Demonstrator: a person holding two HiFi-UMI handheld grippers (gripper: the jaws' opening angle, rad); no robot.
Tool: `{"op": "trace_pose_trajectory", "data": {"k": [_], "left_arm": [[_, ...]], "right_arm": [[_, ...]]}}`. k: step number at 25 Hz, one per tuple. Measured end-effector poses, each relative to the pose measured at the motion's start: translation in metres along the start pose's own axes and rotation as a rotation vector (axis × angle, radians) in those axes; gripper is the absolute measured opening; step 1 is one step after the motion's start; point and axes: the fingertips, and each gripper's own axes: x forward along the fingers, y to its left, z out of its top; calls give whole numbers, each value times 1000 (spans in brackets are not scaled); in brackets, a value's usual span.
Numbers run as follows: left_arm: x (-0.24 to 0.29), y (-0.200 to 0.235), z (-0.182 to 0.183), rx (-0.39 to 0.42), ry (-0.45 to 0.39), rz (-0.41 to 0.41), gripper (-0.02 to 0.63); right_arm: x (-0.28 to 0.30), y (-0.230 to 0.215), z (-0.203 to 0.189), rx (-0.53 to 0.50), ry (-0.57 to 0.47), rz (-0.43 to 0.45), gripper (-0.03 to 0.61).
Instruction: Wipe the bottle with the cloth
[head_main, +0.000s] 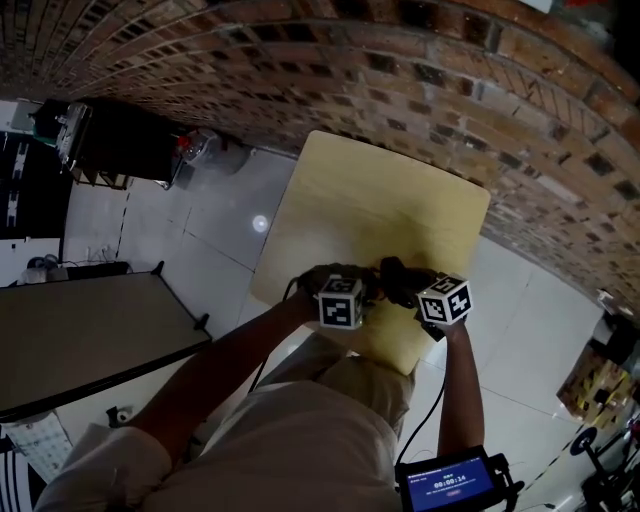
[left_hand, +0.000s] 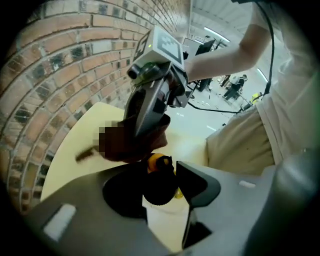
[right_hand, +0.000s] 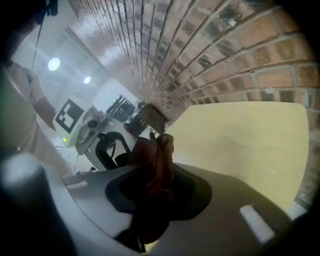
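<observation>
Left gripper (left_hand: 161, 175) clamped the black-capped orange plastic bottle (left_hand: 160, 187) at the pale wooden table (head_main: 380, 200), apparently so right gripper (right_hand: 150, 200), pinching a crumpled dark-red cloth (right_hand: 159, 157), could rub it.

A pale wooden table (head_main: 385, 205) with rounded corners stands on a glossy white tiled floor (head_main: 170, 225), its far edge close to a red-brown brick wall (head_main: 300, 60) that curves across the top of the head view. A ceiling lamp's reflection (head_main: 260, 224) shines as a bright spot on the tiles just beyond the table's left edge. Further left stands a larger table with a dull grey-brown top (head_main: 80, 330), and behind it a black cabinet (head_main: 120, 145) against the wall. At the bottom edge, a small device shows a lit blue screen (head_main: 447, 483). In the left gripper view, strip lights (left_hand: 215, 34) line the ceiling, and distant, blurred people (left_hand: 235, 86) stand in the open room.
</observation>
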Motion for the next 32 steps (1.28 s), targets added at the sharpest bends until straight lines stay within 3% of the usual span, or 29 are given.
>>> {"op": "trace_pose_trajectory", "data": {"k": [2, 6, 9, 13, 15, 16, 18, 20, 22, 24, 28, 30, 32], "left_arm": [[3, -3, 5, 47, -5, -4, 196], [6, -8, 3, 118, 21, -18, 198], [7, -13, 1, 139, 28, -24, 197], [8, -16, 0, 183, 51, -19, 199], [9, -18, 2, 221, 52, -22, 199], [8, -20, 3, 245, 51, -25, 199], [8, -23, 2, 302, 59, -38, 199], [7, -26, 2, 363, 68, -52, 199], [7, -29, 0, 435, 88, -69, 199], [8, -34, -2, 512, 112, -89, 198], [13, -43, -4, 653, 150, -137, 198], [16, -50, -6, 714, 176, -162, 198], [17, -54, -8, 752, 192, -163, 198]], "right_arm": [[15, -2, -14, -41, 106, 0, 94], [32, -20, -25, -29, 191, -19, 92], [47, -41, -46, -81, 316, -99, 89], [61, -63, -74, -253, 465, -255, 89], [56, -67, -79, -267, 477, -284, 91], [50, -69, -78, -228, 452, -281, 92], [35, -68, -61, -88, 320, -231, 94], [19, -54, -38, 46, 178, -94, 92], [8, -30, -20, 72, 128, 55, 92], [10, -9, -15, 0, 174, 145, 92], [37, 17, -38, -180, 384, 240, 92], [49, 16, -50, -212, 454, 242, 92], [58, 4, -62, -235, 532, 189, 91]]}}
